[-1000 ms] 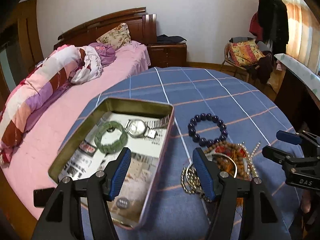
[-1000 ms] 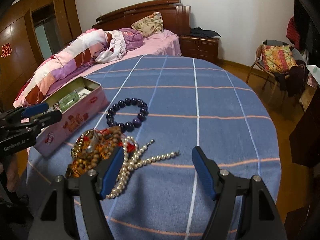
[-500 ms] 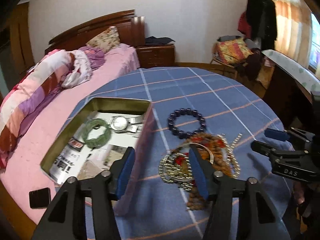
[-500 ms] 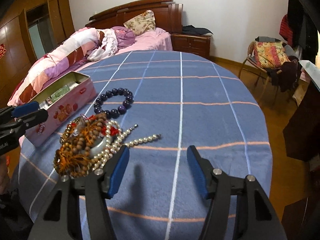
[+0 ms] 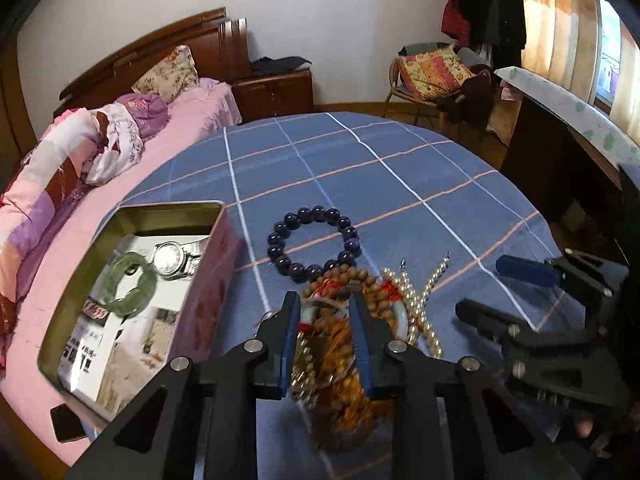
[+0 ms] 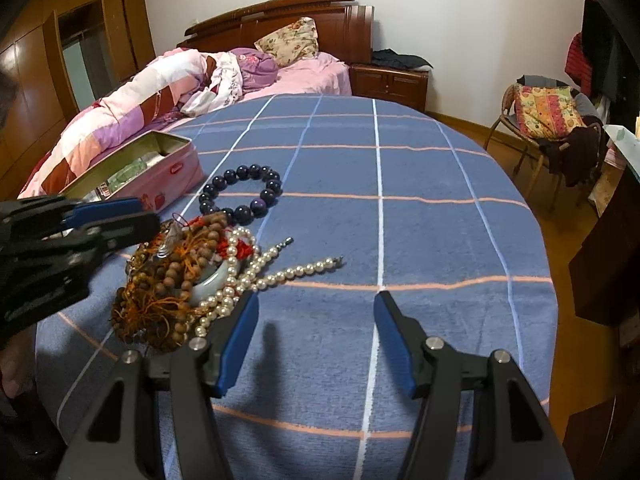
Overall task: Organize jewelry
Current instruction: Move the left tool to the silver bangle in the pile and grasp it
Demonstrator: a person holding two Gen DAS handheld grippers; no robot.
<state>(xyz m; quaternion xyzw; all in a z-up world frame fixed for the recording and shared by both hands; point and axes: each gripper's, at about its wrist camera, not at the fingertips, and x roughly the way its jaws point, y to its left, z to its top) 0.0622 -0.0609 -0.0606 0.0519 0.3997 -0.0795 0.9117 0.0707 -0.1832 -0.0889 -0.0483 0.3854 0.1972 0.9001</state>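
A round table [image 6: 420, 220] under a blue cloth checked with white and orange lines bears all the jewelry; a bed [image 6: 312, 76] with pink sheets stands beyond it. At the table's edge nearest the bed sits an open tin [image 5: 200, 296], pink outside, gold inside. Its printed patches carry writing too small to read. Only the left wrist view looks into the tin, where a green bangle [image 5: 130, 286] and a silver wristwatch [image 5: 172, 258] lie side by side on the mirrored floor; the right wrist view shows only its pink wall and a strip of green. Just beside the tin, on the cloth, lies a dark purple bead bracelet [image 6: 242, 196], and touching it a tangled heap [image 6: 176, 276] of brown wooden beads, orange tassels and a pale bangle, with a pearl strand [image 6: 292, 272] trailing out away from the tin. The left gripper [image 5: 325, 312] reaches over this heap, its jaws having just been closing, narrowly apart with beads between them; a firm grip cannot be told. The right gripper [image 6: 316, 320] hangs over bare cloth beside the pearls, jaws apart and empty.
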